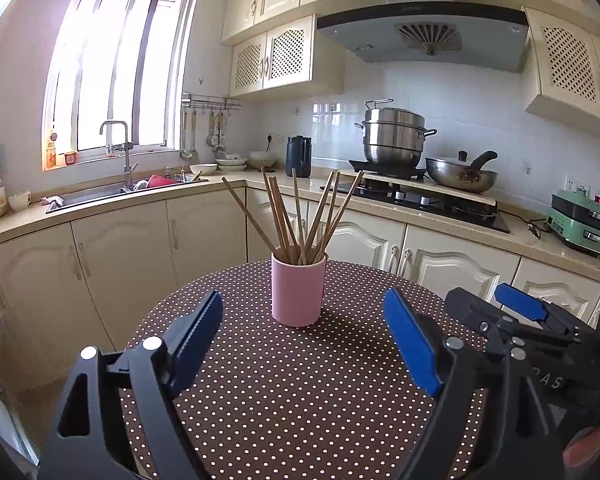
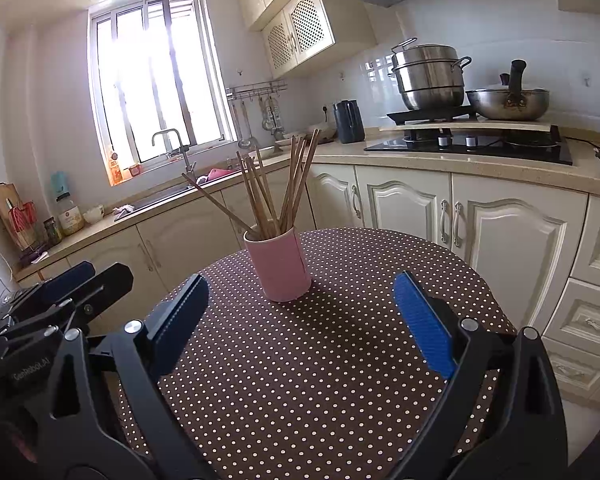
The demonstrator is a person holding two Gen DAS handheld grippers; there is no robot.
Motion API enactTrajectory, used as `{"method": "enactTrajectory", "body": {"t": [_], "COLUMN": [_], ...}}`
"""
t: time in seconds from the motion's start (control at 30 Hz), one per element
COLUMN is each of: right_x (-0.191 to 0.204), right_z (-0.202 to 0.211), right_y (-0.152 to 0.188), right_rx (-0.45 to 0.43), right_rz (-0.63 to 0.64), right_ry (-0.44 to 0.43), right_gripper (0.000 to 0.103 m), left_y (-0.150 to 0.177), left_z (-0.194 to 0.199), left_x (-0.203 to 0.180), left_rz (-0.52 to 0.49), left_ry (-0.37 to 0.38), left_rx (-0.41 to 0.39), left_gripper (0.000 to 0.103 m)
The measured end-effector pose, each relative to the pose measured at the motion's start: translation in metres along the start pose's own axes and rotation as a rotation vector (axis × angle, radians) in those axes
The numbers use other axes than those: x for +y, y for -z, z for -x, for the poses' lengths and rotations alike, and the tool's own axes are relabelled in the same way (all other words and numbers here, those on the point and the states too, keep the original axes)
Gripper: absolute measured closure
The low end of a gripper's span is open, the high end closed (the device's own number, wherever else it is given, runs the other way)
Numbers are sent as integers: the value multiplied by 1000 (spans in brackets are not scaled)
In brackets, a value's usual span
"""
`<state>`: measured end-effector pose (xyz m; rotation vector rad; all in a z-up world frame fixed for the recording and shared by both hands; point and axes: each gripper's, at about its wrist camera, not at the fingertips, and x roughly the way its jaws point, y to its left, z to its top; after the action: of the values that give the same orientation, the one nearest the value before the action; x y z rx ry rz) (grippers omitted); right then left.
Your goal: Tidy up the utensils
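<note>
A pink cup (image 1: 298, 304) stands upright on the round table (image 1: 300, 408), which wears a brown cloth with white dots. Several wooden chopsticks (image 1: 300, 220) fan out of the cup. My left gripper (image 1: 303, 295) is open, short of the cup, nothing between its blue pads. My right gripper (image 1: 496, 300) shows beside it on the right. In the right wrist view the same cup (image 2: 278, 268) with its chopsticks (image 2: 276, 188) stands ahead and slightly left of centre on the table (image 2: 320, 380). The right gripper (image 2: 302, 279) is open and empty there, with the left gripper (image 2: 96, 276) at the left edge.
Behind the table an L-shaped counter (image 1: 220, 186) runs with a sink (image 1: 100, 194) under the window. A hob carries a steel steamer pot (image 1: 394, 138) and a wok (image 1: 460, 174). A dark kettle (image 1: 299, 156) and a green appliance (image 1: 578, 220) sit on the counter. Cabinet doors (image 2: 500, 248) stand close behind the table.
</note>
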<state>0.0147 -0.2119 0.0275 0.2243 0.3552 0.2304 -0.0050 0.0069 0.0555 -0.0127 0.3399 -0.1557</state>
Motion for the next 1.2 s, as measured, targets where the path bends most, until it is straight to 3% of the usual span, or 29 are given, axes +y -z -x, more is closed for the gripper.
{"method": "enactTrajectory", "body": {"t": [1.2], "right_x": [-7], "right_z": [-19], "right_y": [-1], "right_rx": [48], "right_rz": [-24], "right_ry": [-5], "right_gripper": [11], "left_y": [4], "left_z": [-19], "left_x": [4], "left_rz": [8], "left_ry": [6], "left_rx": [40], "left_gripper": [21]}}
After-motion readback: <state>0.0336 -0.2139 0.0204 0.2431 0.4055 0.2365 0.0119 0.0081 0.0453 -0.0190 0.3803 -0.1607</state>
